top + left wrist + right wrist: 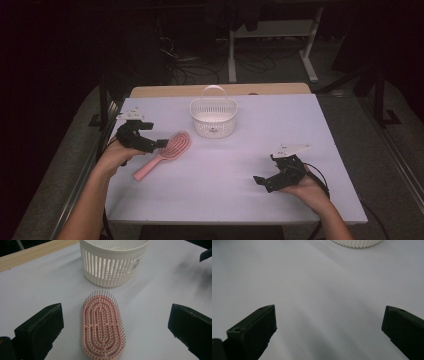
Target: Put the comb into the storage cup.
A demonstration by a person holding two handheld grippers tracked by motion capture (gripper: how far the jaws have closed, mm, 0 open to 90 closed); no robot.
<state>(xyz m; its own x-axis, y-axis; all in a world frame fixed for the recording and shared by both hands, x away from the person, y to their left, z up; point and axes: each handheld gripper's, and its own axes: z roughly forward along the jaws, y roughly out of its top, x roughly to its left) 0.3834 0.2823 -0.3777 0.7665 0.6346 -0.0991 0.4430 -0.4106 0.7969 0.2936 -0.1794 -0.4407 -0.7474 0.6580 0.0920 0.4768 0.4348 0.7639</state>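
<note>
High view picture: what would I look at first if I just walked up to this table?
Probably the pink hairbrush, lying bristles up on the left part of the white table, right in front of the open left gripper. Next, the white slotted basket with its handle, standing near the table's far edge. The right gripper, also open, sits over bare table on the right.
</note>
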